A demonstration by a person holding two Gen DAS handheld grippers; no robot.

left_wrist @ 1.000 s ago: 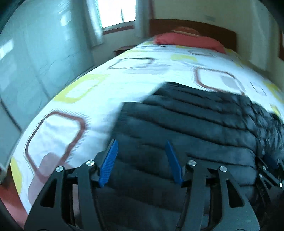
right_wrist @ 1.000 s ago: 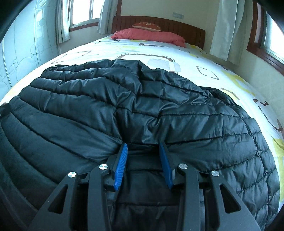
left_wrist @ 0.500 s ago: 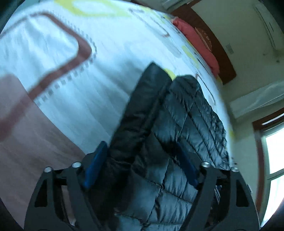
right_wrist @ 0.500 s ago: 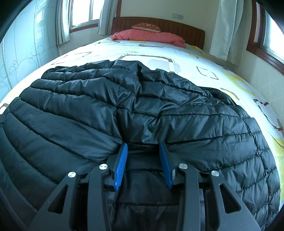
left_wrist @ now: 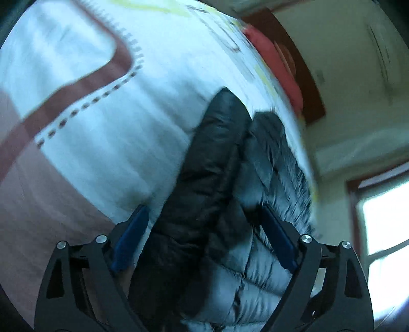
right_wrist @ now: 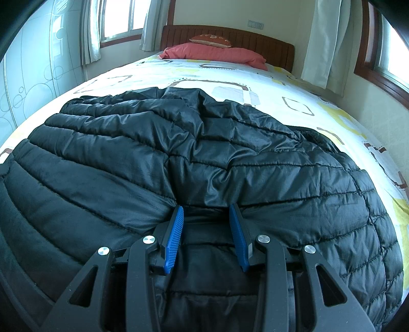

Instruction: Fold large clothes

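Straddling black jacket (right_wrist: 230, 158) — both grippers

A home bedroom: patterned bed (right_wrist: 230, 76), red pillow (right_wrist: 214, 53), wooden headboard (right_wrist: 255, 42), curtained windows (right_wrist: 117, 20).

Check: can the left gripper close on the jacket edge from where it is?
Probably yes. The left gripper is open with a thick fold of the black puffer jacket already between its fingers; nothing blocks it, though the frame is blurred.
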